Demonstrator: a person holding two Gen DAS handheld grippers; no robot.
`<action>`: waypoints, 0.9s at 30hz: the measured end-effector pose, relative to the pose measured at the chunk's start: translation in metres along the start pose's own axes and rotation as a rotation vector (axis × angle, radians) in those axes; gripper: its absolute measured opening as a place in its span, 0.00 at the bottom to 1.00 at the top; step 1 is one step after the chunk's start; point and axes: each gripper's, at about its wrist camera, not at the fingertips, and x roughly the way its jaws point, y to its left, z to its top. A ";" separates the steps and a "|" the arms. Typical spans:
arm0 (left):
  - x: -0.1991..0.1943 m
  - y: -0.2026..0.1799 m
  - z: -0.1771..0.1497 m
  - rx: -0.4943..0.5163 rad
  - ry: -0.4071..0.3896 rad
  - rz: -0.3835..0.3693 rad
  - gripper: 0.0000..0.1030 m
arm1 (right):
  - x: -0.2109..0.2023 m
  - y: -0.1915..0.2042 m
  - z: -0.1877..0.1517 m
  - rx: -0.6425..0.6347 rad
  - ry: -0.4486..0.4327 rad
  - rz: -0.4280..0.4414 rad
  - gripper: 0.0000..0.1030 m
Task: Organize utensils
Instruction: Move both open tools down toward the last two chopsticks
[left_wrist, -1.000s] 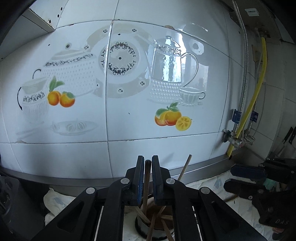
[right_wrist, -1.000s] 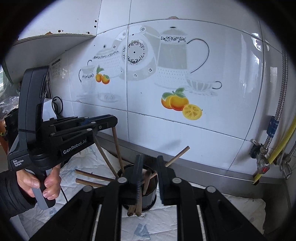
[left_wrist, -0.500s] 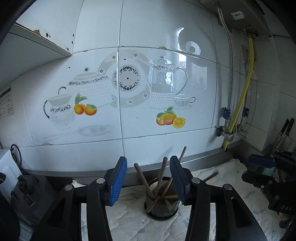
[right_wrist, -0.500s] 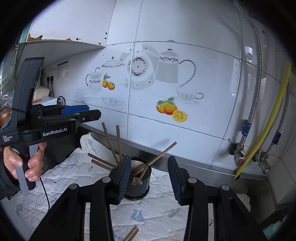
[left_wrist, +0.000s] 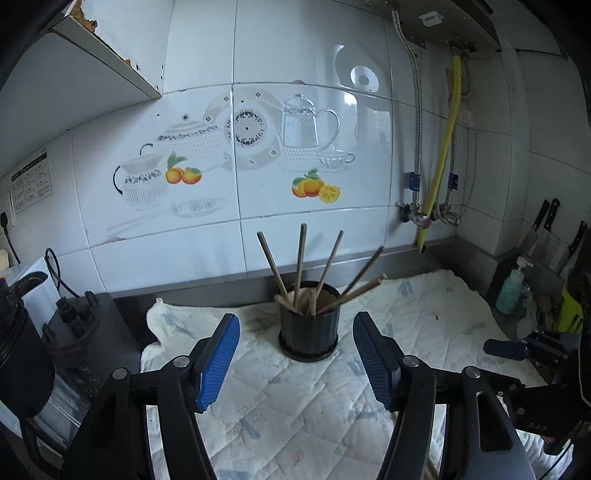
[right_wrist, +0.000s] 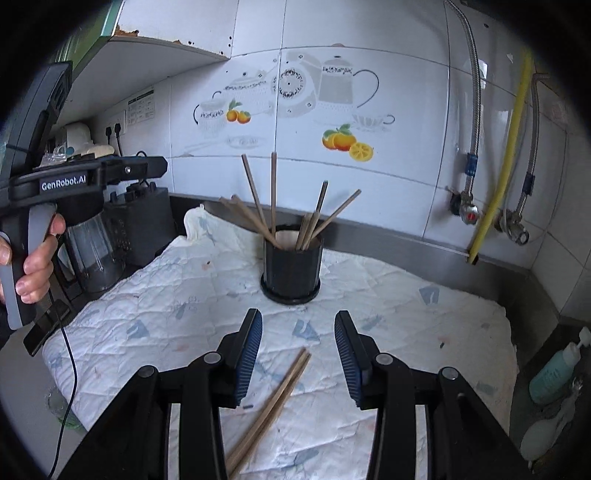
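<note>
A black ribbed holder (left_wrist: 308, 332) stands on the quilted cloth with several wooden chopsticks (left_wrist: 301, 258) leaning out of it. My left gripper (left_wrist: 294, 343) is a little in front of the holder; its jaws are opening and nothing is between them. In the right wrist view the holder (right_wrist: 291, 267) sits ahead of my right gripper (right_wrist: 298, 325), which is open and empty. A loose pair of chopsticks (right_wrist: 280, 387) lies on the cloth under and between its fingers. A hand holds the left gripper (right_wrist: 140, 168) at the left.
The white quilted cloth (right_wrist: 184, 295) covers the counter in front of a tiled wall. A black appliance (right_wrist: 140, 221) and a jug (left_wrist: 22, 350) stand at the left. A yellow hose (left_wrist: 439, 177), a teal bottle (right_wrist: 554, 373) and knives (left_wrist: 546, 229) are at the right.
Both grippers have drawn back from the holder and opened. The left let go of a chopstick, the right of the chopsticks it held; these now stand in the holder.
</note>
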 end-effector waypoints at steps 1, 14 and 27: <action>-0.003 -0.002 -0.007 0.000 0.008 -0.013 0.66 | -0.002 0.002 -0.010 0.011 0.013 0.008 0.44; -0.019 -0.019 -0.108 -0.094 0.137 -0.073 0.66 | -0.006 0.034 -0.120 0.053 0.175 0.089 0.44; -0.003 -0.034 -0.166 -0.141 0.234 -0.086 0.66 | 0.009 0.054 -0.154 0.004 0.205 0.071 0.44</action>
